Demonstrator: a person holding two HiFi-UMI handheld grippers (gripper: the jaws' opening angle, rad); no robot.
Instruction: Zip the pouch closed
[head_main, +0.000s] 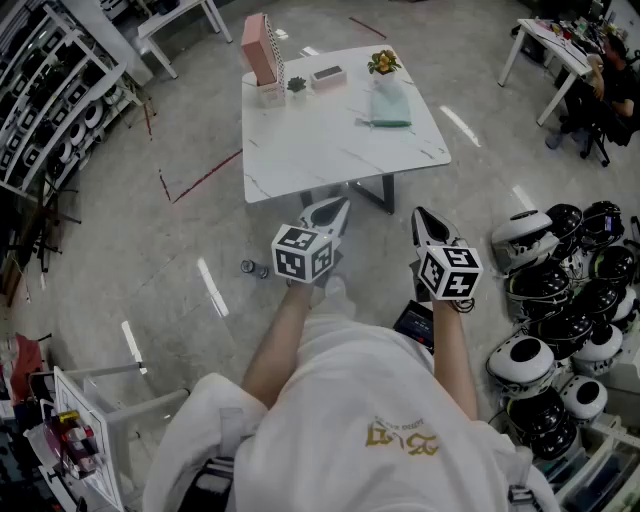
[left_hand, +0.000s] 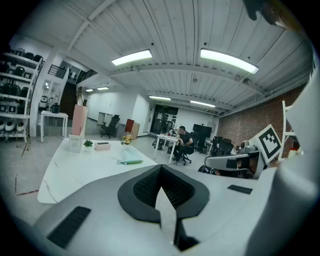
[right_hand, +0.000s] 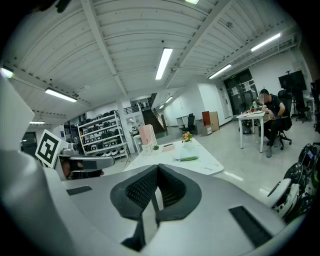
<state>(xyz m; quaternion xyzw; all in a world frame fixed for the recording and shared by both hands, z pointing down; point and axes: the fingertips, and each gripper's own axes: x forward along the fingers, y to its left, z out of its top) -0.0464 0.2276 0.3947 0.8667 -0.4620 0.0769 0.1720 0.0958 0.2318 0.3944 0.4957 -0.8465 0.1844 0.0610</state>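
Observation:
The pale green pouch (head_main: 388, 105) lies flat on the right part of the white marble table (head_main: 320, 140), with a darker green strip along its near edge. It also shows small and far off as the pouch (left_hand: 131, 161) in the left gripper view and the pouch (right_hand: 187, 158) in the right gripper view. My left gripper (head_main: 335, 212) and right gripper (head_main: 425, 222) hang side by side over the floor, well short of the table's near edge. Both are shut and hold nothing, as seen at the left gripper (left_hand: 160, 172) and the right gripper (right_hand: 158, 172).
At the table's far side stand a tall pink box (head_main: 262, 50), a small plant (head_main: 296, 85), a flat pink case (head_main: 328, 75) and yellow flowers (head_main: 383, 62). Several black-and-white helmets (head_main: 560, 300) are heaped at the right. Shelving (head_main: 50, 90) lines the left. A person (head_main: 610, 90) sits at a far desk.

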